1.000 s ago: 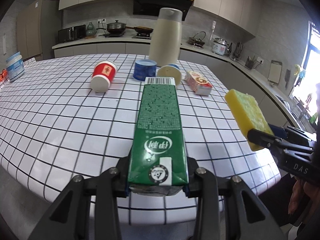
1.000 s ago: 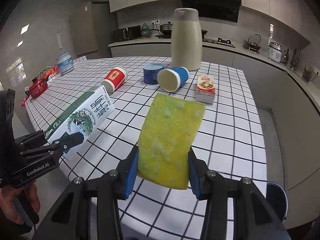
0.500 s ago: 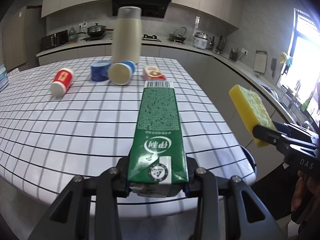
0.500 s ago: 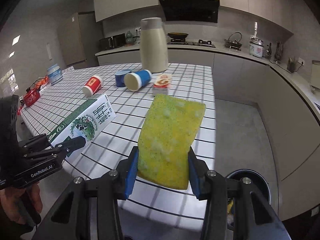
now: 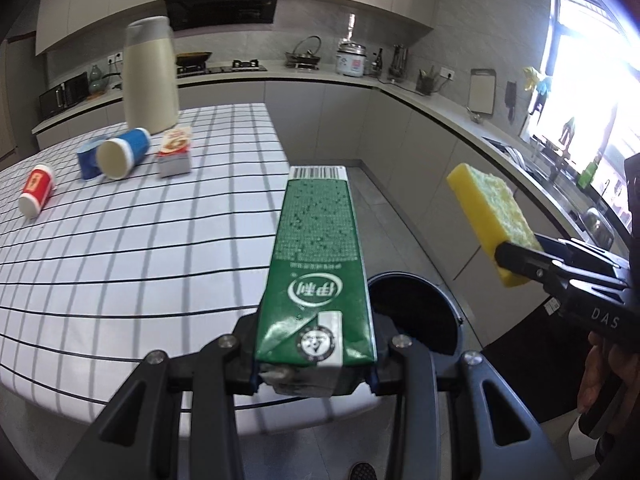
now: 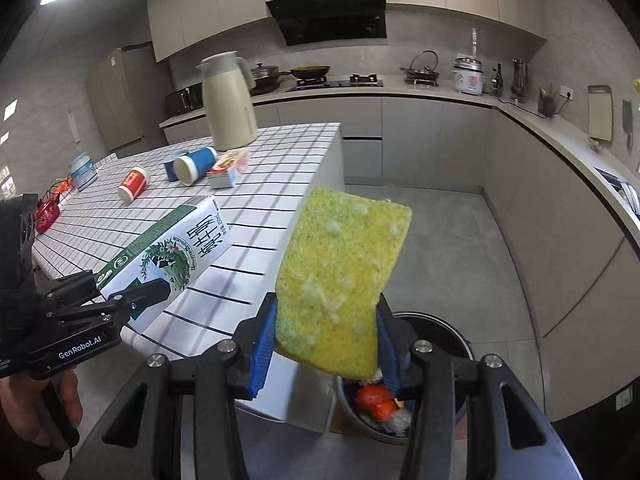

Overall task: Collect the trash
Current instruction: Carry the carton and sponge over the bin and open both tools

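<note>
My left gripper (image 5: 314, 376) is shut on a green and white milk carton (image 5: 318, 264), held out past the table's right edge. The same carton (image 6: 176, 252) shows at the left of the right wrist view, clamped in the left gripper (image 6: 140, 300). A yellow sponge (image 6: 344, 276) with a green face stands between the blue pads of my right gripper (image 6: 326, 356), which is shut on it. That sponge (image 5: 490, 216) appears at the right of the left wrist view. A round dark trash bin (image 5: 416, 320) stands on the floor just beyond the carton; the bin (image 6: 440, 340) holds trash and sits below the sponge.
On the grid-patterned table (image 5: 120, 240) lie a red paper cup (image 5: 36, 194), a blue cup (image 5: 120, 154), a small snack box (image 5: 174, 152) and a tall cream jug (image 5: 149, 74). Grey floor and kitchen counters (image 6: 560, 140) lie to the right. A hand (image 6: 36, 412) holds the left gripper.
Both grippers have swung right, off the table's edge, with carton and sponge still clamped. The trash bin has come into view under them; the cups have slid to the left.
</note>
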Available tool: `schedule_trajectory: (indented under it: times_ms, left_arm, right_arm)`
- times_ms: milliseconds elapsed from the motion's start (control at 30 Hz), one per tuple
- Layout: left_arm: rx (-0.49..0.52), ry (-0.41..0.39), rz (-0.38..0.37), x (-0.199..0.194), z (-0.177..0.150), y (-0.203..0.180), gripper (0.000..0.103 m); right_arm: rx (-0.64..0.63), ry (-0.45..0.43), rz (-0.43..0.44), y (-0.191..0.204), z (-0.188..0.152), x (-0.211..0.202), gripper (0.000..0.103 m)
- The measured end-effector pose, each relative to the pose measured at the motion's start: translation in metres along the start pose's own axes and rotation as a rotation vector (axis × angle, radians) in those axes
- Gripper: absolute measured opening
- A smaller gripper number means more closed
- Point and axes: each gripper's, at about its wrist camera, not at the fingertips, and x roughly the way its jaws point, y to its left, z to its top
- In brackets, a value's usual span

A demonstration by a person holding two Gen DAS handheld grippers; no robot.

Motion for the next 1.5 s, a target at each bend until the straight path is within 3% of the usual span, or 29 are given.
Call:
schedule_trajectory:
  times_ms: [367,800,1500]
  left_arm:
    - [0.053,0.030,-0.025,0.026,-0.001,-0.071,0.038]
    - [0.013,0.122,-0.028,0.078,-0.026,-0.129,0.038]
    - [-0.107,0.292,0.060,0.163,-0.059,-0.127,0.038]
  right_arm:
    - [0.026,0.049,-0.018,-0.081,-0.029,-0.007,0.048]
    - [0.031,0.131,0.002,-0.145,-0.061,0.009,0.048]
    - [-0.084,0.387,0.166,-0.170,-0.099,0.145,0.050]
